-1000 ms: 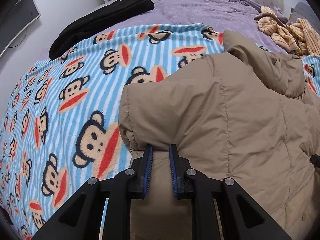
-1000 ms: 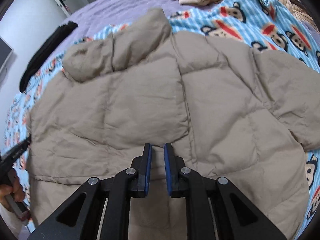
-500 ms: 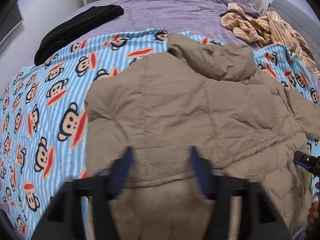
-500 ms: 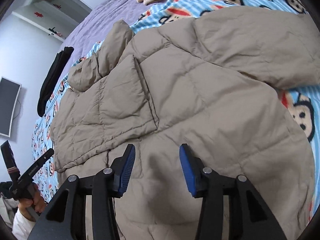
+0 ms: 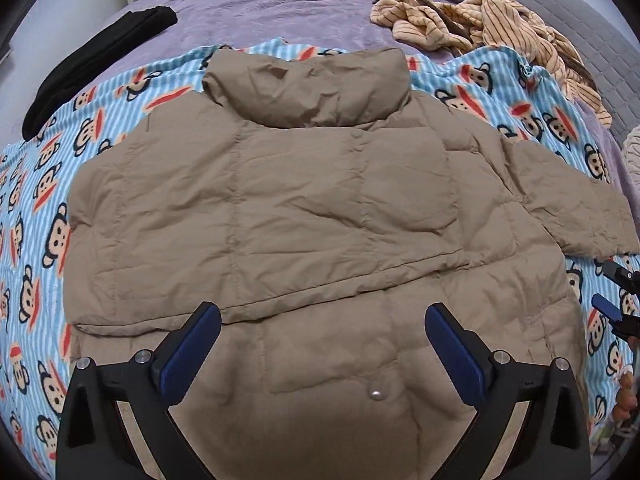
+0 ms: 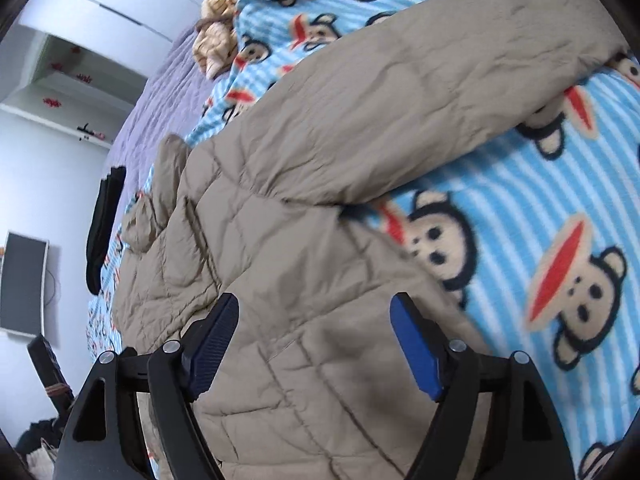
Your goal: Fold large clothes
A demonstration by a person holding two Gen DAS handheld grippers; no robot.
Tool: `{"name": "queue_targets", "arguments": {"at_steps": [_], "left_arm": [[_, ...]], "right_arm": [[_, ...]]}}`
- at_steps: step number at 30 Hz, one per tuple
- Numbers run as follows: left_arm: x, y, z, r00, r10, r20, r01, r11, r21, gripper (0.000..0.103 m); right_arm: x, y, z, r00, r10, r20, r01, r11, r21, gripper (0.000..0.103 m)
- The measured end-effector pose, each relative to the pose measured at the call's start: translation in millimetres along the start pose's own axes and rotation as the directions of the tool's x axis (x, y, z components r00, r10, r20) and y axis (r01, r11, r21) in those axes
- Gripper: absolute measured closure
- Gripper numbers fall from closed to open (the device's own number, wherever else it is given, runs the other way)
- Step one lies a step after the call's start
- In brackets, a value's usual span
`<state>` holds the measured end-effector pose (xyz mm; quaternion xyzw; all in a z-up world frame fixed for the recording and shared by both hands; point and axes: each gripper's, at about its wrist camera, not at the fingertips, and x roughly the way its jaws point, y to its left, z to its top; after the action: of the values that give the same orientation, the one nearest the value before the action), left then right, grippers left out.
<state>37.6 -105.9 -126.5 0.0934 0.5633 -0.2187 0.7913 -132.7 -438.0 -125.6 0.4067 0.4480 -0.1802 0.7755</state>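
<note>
jacket [image 5: 320, 200]: tan | blanket [image 5: 40, 184]: blue-striped, monkey print | bedspread [image 5: 280, 4]: purple

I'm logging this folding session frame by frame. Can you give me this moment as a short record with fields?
garment: tan puffer jacket, lying flat, collar away from the camera
fold state: one sleeve folded over the body; other sleeve stretched out on the blanket
surface: monkey-print blanket over a purple bedspread
left claw: open, above the hem, nothing gripped
right claw: opening, over the jacket, nothing between the pads
other clothes: black garment, striped beige garment
</note>
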Motion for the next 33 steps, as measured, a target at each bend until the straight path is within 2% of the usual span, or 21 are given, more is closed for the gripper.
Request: {"name": "queue_targets", "arguments": {"at_steps": [5,13,20,25,29,33], "left_arm": [[3,-34,4,1.0,-0.001,0.009,0.001,0.999,0.034,0.001],[8,-73,9,1.0,-0.026,0.008,0.025,0.997,0.07,0.001],[14,-94,11,0.999,-0.038,-0.008,0.038,0.996,0.078,0.001],[17,-102,11,0.999,-0.031,-0.012,0.032,0.996,0.088,0.001],[17,-102,13,1.0,-0.024,-0.004,0.024,0.996,0.082,0.001],[16,-98,16,1.0,-0.02,0.001,0.019,0.997,0.07,0.001]], "right_arm": [[-23,-46,27,0.997,0.007,0.073,-0.013,0.996,0.085,0.013],[-47,-88,69,0.99,-0.016,0.138,-0.004,0.989,0.146,0.013],[-66,-137,109,0.976,0.026,0.216,-0.09,0.952,0.292,0.013],[-64,-156,131,0.971,0.026,0.238,-0.107,0.936,0.336,0.013],[-53,-167,144,0.965,0.067,0.253,-0.164,0.91,0.382,0.012],[-47,-177,152,0.935,0.18,0.304,-0.306,0.844,0.441,0.012]]}}
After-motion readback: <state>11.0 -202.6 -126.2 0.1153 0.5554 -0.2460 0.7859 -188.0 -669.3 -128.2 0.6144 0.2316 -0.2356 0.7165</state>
